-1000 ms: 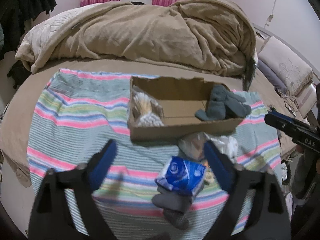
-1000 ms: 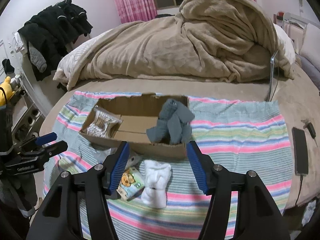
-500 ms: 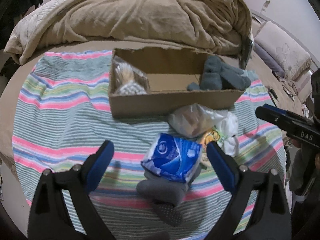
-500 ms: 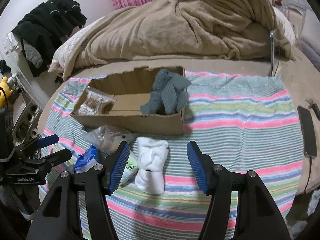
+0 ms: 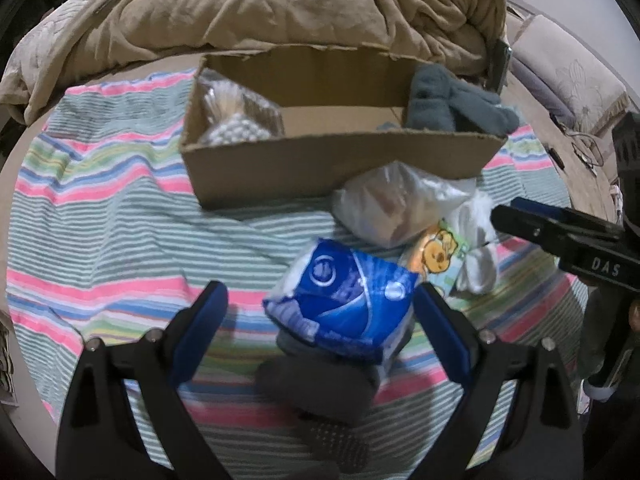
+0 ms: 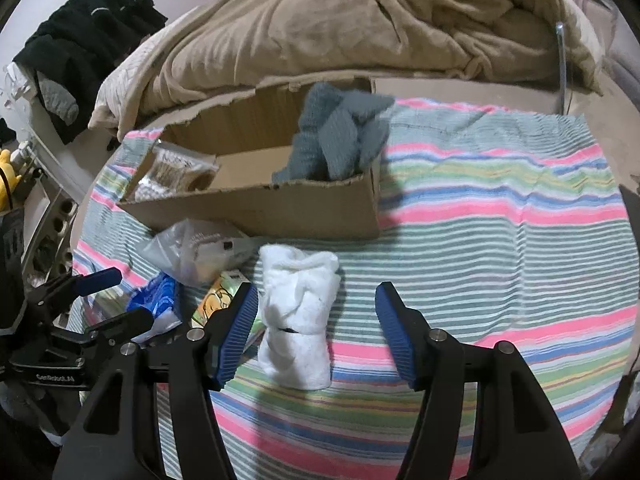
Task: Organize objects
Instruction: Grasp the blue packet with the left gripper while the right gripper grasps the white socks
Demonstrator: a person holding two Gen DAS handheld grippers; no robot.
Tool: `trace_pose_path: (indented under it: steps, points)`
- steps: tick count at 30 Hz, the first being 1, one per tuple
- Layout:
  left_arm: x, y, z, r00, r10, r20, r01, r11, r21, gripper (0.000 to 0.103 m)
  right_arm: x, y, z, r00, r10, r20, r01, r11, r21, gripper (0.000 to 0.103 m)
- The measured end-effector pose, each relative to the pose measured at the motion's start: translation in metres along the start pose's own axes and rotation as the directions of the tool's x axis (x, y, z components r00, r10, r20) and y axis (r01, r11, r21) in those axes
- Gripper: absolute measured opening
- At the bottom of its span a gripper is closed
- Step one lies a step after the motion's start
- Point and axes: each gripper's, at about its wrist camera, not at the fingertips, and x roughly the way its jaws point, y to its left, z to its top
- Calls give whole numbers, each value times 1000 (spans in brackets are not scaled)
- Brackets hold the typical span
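A cardboard box (image 5: pixel 340 164) (image 6: pixel 280 204) lies on a striped cloth and holds blue-grey socks (image 5: pixel 448 104) (image 6: pixel 340 136) and a clear bag of cotton swabs (image 5: pixel 236 120) (image 6: pixel 176 172). In front of it lie a blue tissue pack (image 5: pixel 344 304) (image 6: pixel 154 300) on a dark grey sock (image 5: pixel 320 392), a clear plastic bag (image 5: pixel 396 204) (image 6: pixel 196 248), a yellow cartoon packet (image 5: pixel 438 252) (image 6: pixel 220 300) and a rolled white sock (image 5: pixel 476 248) (image 6: pixel 298 316). My left gripper (image 5: pixel 320 332) is open around the blue pack. My right gripper (image 6: pixel 316 328) is open around the white sock.
The striped cloth (image 6: pixel 500 220) covers a round bed with a heaped tan blanket (image 5: pixel 280 4) (image 6: pixel 360 24) behind the box. A phone (image 6: pixel 632 216) lies at the bed's right edge. Dark clothes (image 6: pixel 88 36) hang at the far left.
Both grippers have moved forward and down toward the pile. The blue pack now sits between the left fingers and the white sock between the right fingers. Both stay open.
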Motion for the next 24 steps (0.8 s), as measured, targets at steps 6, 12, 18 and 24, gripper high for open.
trace_pose_path:
  steps: [6,12,18,24]
  points:
    - [11,-3,0,1000,-8,-18,8,1000,6,95,13,1,-3,999,16,-32,-16,1000,-2,64]
    - [3,-5,2,1000,-21,9,21,999,30,95,28,0,-4,997,20,-69,-19,1000,13,64]
    - [14,-3,3,999,-20,-25,21,999,44,95,29,0,-4,997,29,-78,-29,1000,10,62]
    - [18,-2,-2,999,-29,-35,31,998,51,93,31,6,-6,996,45,-81,-46,999,-20,40]
